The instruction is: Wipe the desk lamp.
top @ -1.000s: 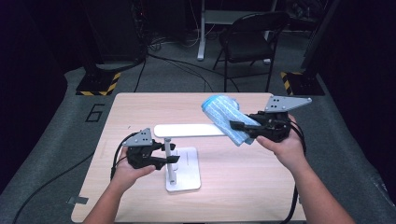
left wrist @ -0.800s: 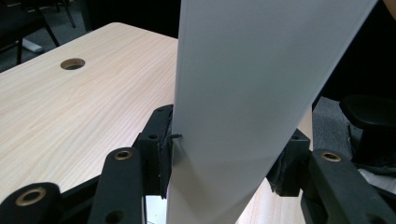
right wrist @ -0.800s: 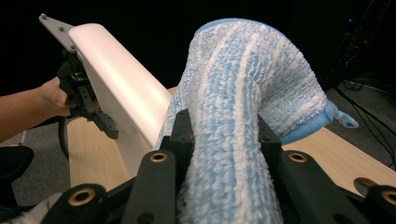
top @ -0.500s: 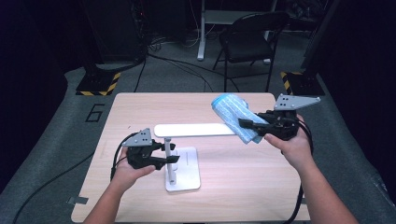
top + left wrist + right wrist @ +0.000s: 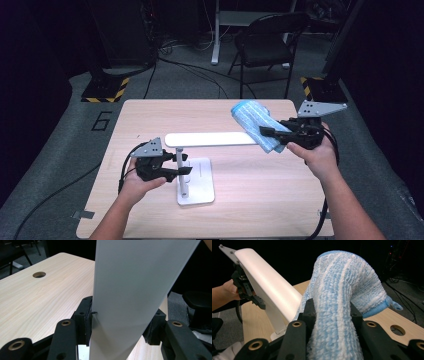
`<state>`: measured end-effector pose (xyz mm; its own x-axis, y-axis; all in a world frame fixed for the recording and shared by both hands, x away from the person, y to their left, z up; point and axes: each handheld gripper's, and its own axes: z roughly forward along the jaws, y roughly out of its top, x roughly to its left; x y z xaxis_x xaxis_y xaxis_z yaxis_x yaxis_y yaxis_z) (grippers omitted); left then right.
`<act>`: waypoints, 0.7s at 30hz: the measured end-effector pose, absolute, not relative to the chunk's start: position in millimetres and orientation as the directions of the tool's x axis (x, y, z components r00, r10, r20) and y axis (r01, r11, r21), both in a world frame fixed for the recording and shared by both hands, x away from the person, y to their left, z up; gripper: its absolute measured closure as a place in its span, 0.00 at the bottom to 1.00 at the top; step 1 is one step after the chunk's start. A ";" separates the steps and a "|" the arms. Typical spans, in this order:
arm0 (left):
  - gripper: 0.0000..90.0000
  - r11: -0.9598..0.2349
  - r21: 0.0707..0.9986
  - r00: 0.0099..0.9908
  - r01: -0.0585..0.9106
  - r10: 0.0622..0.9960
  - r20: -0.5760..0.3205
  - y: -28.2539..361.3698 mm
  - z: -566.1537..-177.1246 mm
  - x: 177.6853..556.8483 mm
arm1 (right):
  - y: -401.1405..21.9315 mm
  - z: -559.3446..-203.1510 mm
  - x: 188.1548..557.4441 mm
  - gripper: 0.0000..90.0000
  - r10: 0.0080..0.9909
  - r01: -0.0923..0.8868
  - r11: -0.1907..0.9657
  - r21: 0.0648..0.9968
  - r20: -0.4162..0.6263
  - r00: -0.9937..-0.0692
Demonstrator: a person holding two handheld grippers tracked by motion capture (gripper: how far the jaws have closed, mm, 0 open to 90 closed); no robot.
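In the left gripper view we lose both ends of the lamp's white bar [image 5: 130, 290] past the picture's edges. In the right gripper view the blue cloth [image 5: 342, 302] covers the tongs' pads, and the lamp base [image 5: 277, 333] sits mostly behind them.

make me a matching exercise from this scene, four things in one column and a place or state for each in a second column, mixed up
Things:
1. blue cloth
2. lamp post
3. lamp base
4. chair

Places or states:
A. stands on the floor beyond the table's far edge
B. lies flat on the table
C. clamped in the right gripper, next to one end of the lamp's white bar
D. gripped by the left gripper

Right pairs: 1-C, 2-D, 3-B, 4-A
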<state>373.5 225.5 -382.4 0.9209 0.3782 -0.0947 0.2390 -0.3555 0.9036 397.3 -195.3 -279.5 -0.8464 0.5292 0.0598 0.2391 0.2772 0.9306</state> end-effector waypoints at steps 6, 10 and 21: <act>0.56 -0.355 0.904 0.922 0.239 0.376 -0.097 225.0 -382.6 373.9 | -202.9 -281.8 397.9 0.76 0.537 0.255 0.269 0.929 0.075 -0.840; 0.56 -0.352 0.904 0.921 0.242 0.378 -0.099 225.3 -382.9 373.8 | -201.8 -282.7 398.5 0.76 0.536 0.252 0.264 0.931 0.076 -0.841; 0.56 -0.350 0.905 0.922 0.241 0.374 -0.101 225.2 -383.5 373.8 | -195.8 -282.0 400.0 0.76 0.536 0.248 0.272 0.930 0.067 -0.841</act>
<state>373.8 225.2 -383.5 0.9218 0.3745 -0.1006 0.2409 -0.3497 0.9054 400.0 -195.8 -282.0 -0.8414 0.5362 0.0671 0.2477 0.2724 0.9297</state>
